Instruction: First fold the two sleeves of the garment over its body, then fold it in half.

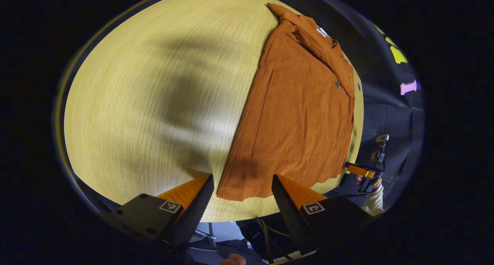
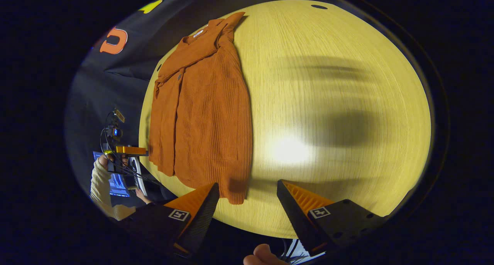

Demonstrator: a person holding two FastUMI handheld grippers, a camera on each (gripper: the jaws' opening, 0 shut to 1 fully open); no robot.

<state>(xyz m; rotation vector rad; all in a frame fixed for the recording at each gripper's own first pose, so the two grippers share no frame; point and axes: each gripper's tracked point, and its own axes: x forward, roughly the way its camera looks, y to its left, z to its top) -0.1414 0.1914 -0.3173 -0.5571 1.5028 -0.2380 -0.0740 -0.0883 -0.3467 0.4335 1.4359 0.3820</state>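
A rust-orange ribbed garment (image 1: 297,114) lies flat on the light wooden table (image 1: 154,103), its collar (image 1: 308,29) at the far end and its hem toward me. It forms a long narrow shape with a panel lapped over the body. My left gripper (image 1: 242,177) is open above the hem's near corner, holding nothing. In the right gripper view the garment (image 2: 208,114) lies left of centre, and my right gripper (image 2: 247,183) hovers open over its lower corner. Each gripper also appears farther off at the table's edge: the right gripper (image 1: 361,170) and the left gripper (image 2: 129,150).
The table (image 2: 328,103) is bare wood beside the garment, crossed by blurred shadows, with a small dark hole (image 2: 318,6) at its far end. Black cloth hangs behind it. A cream sleeve (image 2: 101,180) and a lit screen (image 2: 117,184) sit below the table's edge.
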